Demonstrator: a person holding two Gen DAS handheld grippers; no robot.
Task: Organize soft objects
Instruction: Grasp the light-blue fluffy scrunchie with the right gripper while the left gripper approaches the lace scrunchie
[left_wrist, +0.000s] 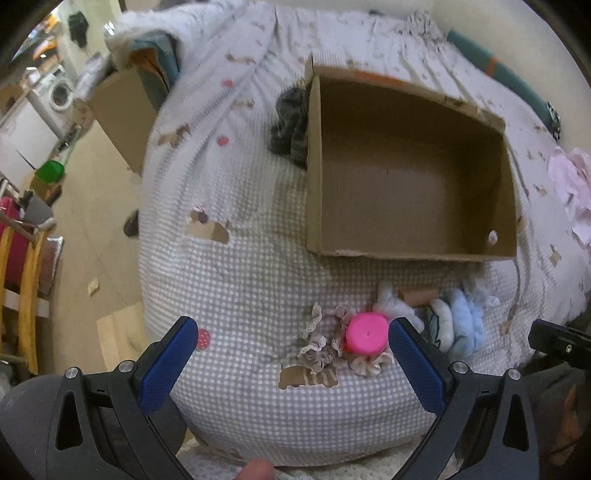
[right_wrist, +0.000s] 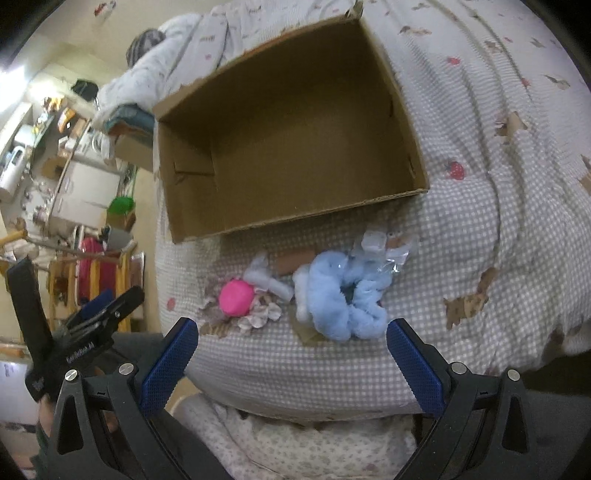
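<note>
An empty open cardboard box (left_wrist: 406, 254) (right_wrist: 295, 218) lies on a checked bedspread. In front of it lie a pink round object (left_wrist: 366, 333) (right_wrist: 235, 297) on a beige lace scrunchie (left_wrist: 321, 354) (right_wrist: 262, 314), a white fluffy piece (left_wrist: 395, 306) (right_wrist: 266, 278) and a light blue fluffy scrunchie (left_wrist: 465, 325) (right_wrist: 340, 302). My left gripper (left_wrist: 291, 328) is open above the bed, the pink object just inside its right finger. My right gripper (right_wrist: 291, 328) is open, just short of the blue scrunchie. Both are empty.
A dark grey knitted item (left_wrist: 290, 125) lies behind the box's left wall. Pink cloth (left_wrist: 570, 184) lies at the right. The bed edge drops to a floor (left_wrist: 92, 229) with a second cardboard box (left_wrist: 125, 107), wooden chair and clutter on the left.
</note>
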